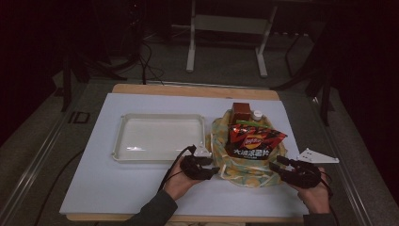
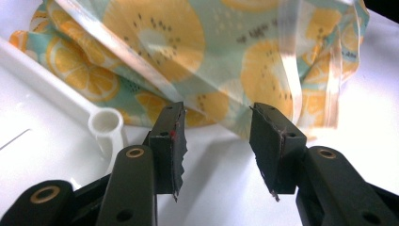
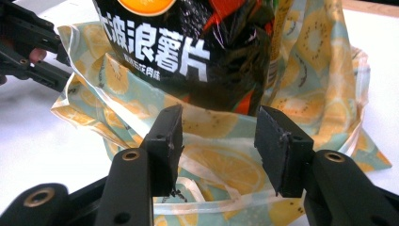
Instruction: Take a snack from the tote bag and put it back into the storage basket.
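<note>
- The fruit-print bag (image 1: 244, 160) lies slumped on the right half of the white counter (image 1: 141, 193), just right of the tray (image 1: 160, 136), its plastic patterned with orange and kiwi slices on pale green.
- A dark chip packet (image 1: 254, 139) leans out of the bag's mouth, its printed face turned toward the near edge; in the right gripper view the packet (image 3: 188, 47) rises just beyond the claw, with the bag's rim (image 3: 221, 155) folded below it.
- At the far side of the bag stand a brown box (image 1: 241, 111) and a small white cap (image 1: 257, 114).
- The left claw (image 1: 209, 170) sits at the bag's near left edge, beside the tray's near right corner. In the left gripper view its claw (image 2: 217, 141) stands apart with bare counter between the pads; the bag (image 2: 197, 61) lies just beyond the tips, not pressed by them.
- The right claw (image 1: 274, 165) is at the bag's near right edge. In its own view the claw (image 3: 219, 146) stands apart, with the bag's rim and a clear handle strip lying between and below the pads; the pads are not pressing on it.
- The tray's tab (image 2: 107, 123) shows at the left of the left gripper view, touching the bag's edge.
</note>
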`<move>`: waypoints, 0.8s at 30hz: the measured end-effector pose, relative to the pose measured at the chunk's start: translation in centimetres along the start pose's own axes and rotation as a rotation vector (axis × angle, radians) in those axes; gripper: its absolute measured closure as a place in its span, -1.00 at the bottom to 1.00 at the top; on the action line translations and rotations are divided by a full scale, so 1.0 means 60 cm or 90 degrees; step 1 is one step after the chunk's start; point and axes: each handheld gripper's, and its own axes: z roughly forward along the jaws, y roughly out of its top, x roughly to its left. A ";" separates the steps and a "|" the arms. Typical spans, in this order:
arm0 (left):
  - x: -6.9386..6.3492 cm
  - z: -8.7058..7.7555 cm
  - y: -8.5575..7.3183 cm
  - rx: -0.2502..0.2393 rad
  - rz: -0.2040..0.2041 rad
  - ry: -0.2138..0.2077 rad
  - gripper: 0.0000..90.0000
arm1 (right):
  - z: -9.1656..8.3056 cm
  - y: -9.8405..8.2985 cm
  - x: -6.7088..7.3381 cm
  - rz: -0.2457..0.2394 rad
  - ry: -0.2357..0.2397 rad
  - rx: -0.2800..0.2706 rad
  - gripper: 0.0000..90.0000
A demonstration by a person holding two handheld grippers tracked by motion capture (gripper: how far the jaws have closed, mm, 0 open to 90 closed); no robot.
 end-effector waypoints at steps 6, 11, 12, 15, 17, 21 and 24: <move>-0.006 -0.020 -0.013 0.001 0.013 0.004 0.20 | -0.008 0.018 0.004 -0.010 0.002 -0.012 0.12; -0.013 -0.038 -0.028 0.003 0.025 0.007 0.17 | -0.019 0.042 0.004 -0.014 0.002 -0.034 0.04; -0.013 -0.038 -0.028 0.003 0.025 0.007 0.15 | -0.019 0.042 0.004 -0.014 0.002 -0.034 0.04; -0.015 -0.047 -0.035 0.007 0.033 0.006 0.14 | -0.023 0.056 0.003 -0.014 0.009 -0.041 0.00; -0.015 -0.051 -0.040 0.008 0.040 0.007 0.13 | -0.024 0.066 0.001 -0.011 0.016 -0.049 -0.02; -0.012 -0.062 -0.049 -0.005 0.058 0.014 0.13 | -0.018 0.079 -0.003 -0.007 0.021 -0.054 -0.04; -0.011 -0.066 -0.053 -0.009 0.075 0.026 0.13 | -0.012 0.087 -0.002 -0.011 0.020 -0.061 -0.05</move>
